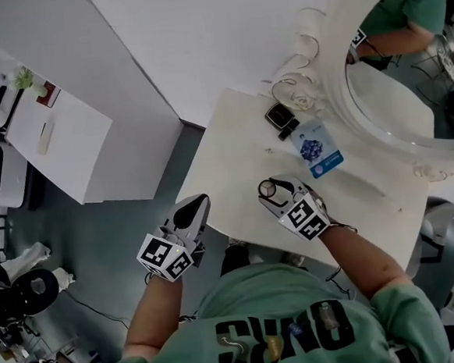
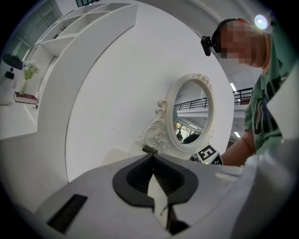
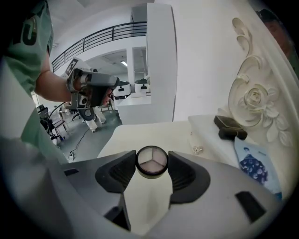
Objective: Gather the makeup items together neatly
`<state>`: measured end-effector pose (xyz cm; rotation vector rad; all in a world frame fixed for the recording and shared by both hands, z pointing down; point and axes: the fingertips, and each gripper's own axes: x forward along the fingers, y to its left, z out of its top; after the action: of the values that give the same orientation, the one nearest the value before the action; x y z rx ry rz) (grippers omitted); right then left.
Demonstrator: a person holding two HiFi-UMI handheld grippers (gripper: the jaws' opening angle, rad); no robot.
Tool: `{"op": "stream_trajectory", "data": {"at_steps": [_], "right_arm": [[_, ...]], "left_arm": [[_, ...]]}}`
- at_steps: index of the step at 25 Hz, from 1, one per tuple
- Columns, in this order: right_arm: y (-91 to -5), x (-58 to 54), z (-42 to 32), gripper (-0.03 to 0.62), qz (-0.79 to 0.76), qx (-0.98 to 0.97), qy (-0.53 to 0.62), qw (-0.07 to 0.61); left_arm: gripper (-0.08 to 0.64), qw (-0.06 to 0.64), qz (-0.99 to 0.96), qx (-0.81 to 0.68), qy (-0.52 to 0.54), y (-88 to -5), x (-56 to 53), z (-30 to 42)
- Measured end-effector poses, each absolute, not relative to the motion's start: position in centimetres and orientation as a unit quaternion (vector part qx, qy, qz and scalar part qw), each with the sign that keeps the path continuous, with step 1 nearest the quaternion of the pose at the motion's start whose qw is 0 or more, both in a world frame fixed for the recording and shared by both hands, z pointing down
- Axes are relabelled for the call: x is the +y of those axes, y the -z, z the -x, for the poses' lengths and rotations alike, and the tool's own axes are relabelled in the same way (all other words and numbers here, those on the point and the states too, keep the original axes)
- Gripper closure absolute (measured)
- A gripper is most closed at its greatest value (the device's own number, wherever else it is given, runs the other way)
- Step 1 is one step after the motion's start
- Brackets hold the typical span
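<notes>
My right gripper (image 1: 272,189) is shut on a small round compact (image 1: 267,188) with a three-part palette (image 3: 151,161), held just above the near part of the white table (image 1: 232,145). Farther back lie a dark square compact (image 1: 280,116), a short black item (image 1: 286,130) and a blue printed packet (image 1: 317,148). In the right gripper view these are at the right: the dark compact (image 3: 230,123) and the packet (image 3: 254,167). My left gripper (image 1: 198,202) hovers at the table's left edge, its jaws together with nothing between them (image 2: 152,158).
An ornate white oval mirror (image 1: 405,61) stands along the table's far right side, against a white wall. A tiny glinting trinket (image 3: 198,149) lies on the table near the dark compact. Grey floor and a white cabinet (image 1: 60,143) are to the left.
</notes>
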<state>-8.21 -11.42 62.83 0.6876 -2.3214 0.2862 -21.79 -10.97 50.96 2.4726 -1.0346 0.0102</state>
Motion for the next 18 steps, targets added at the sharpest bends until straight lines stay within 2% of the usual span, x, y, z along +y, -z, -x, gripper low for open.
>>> {"op": "stream_trajectory", "data": {"at_steps": [7, 18], "right_arm": [[-66.7, -10.9, 9.1, 0.385, -0.254, -0.887, -0.107, 0.371], [-70.0, -10.1, 9.0, 0.382, -0.238, -0.880, -0.079, 0.404]], "left_arm": [[0.552, 0.240, -0.886, -0.397, -0.004, -52.6, -10.4, 24.8], [0.551, 0.252, -0.884, -0.393, -0.005, -53.4, -10.3, 24.7]]}}
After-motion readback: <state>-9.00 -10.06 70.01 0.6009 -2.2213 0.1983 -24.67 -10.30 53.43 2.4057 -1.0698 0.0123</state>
